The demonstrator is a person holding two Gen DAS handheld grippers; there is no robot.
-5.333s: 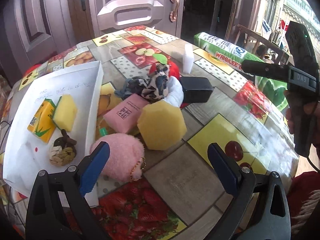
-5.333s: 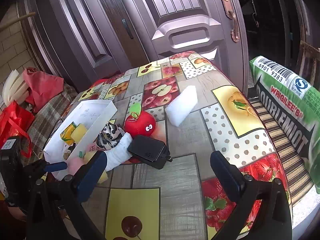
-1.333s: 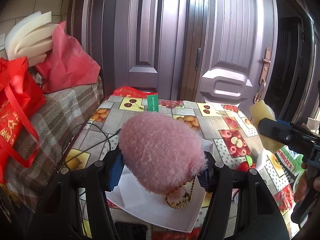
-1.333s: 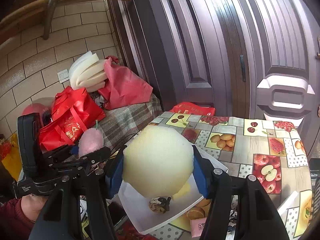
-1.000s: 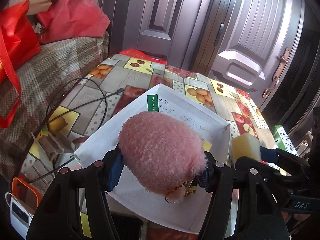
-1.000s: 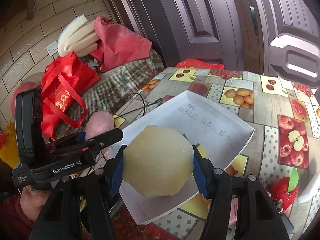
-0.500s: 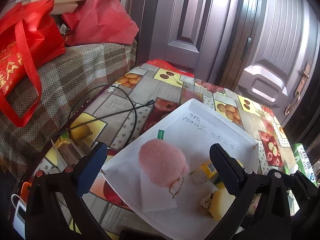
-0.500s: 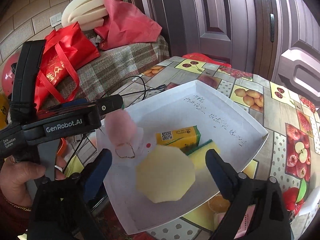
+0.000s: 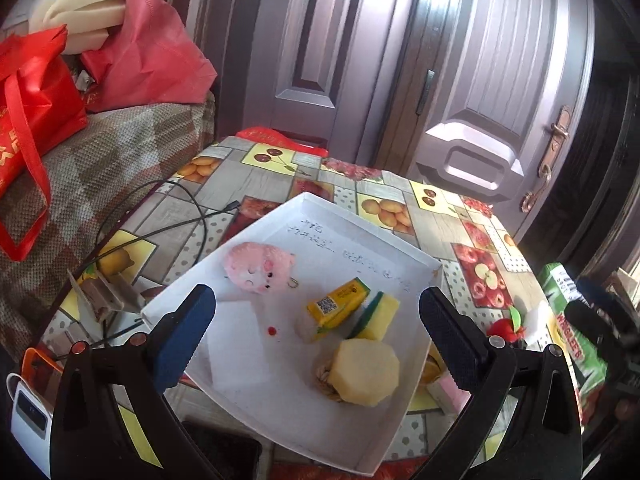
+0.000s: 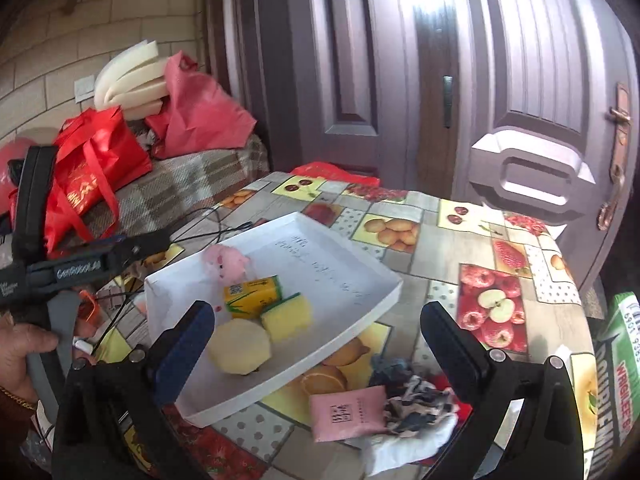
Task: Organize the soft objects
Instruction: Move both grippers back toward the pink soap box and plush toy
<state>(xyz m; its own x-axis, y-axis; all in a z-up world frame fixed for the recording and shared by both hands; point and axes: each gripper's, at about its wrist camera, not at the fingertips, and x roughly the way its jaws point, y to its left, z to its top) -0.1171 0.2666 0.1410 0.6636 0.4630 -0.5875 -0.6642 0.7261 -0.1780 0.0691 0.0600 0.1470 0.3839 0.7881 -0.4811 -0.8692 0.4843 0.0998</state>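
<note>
- Since the view half a second back, both grippers have drawn away from the white tray point(image 9: 416, 256); the pink plush toy point(image 9: 259, 266) and the pale yellow foam block point(image 9: 367, 372), each clamped about a second ago, now lie loose inside it.
- Left wrist view: left gripper point(image 9: 316, 332) stands wide apart and holds nothing, above the tray's near half.
- Plush toy lies at the tray's far-left part; a yellow carton point(image 9: 338, 307) and a yellow-green sponge point(image 9: 378, 316) lie mid-tray.
- Foam block rests at the near-right part and covers most of a small braided item point(image 9: 323, 376), so its form cannot be made out.
- Handwriting on the tray floor is too small to read.
- At the right edge, the other tool shows only as a dark, blurred shape.
- Right wrist view: right gripper point(image 10: 316, 334) is likewise spread wide and empty, over the tray's near-right corner.
- Left pad hides part of the foam block.
- On the tablecloth point(image 10: 424, 216) beside the tray lie a pink packet point(image 10: 347, 412) and a patterned cloth bundle point(image 10: 416, 404), partly cut off by the right pad.
</note>
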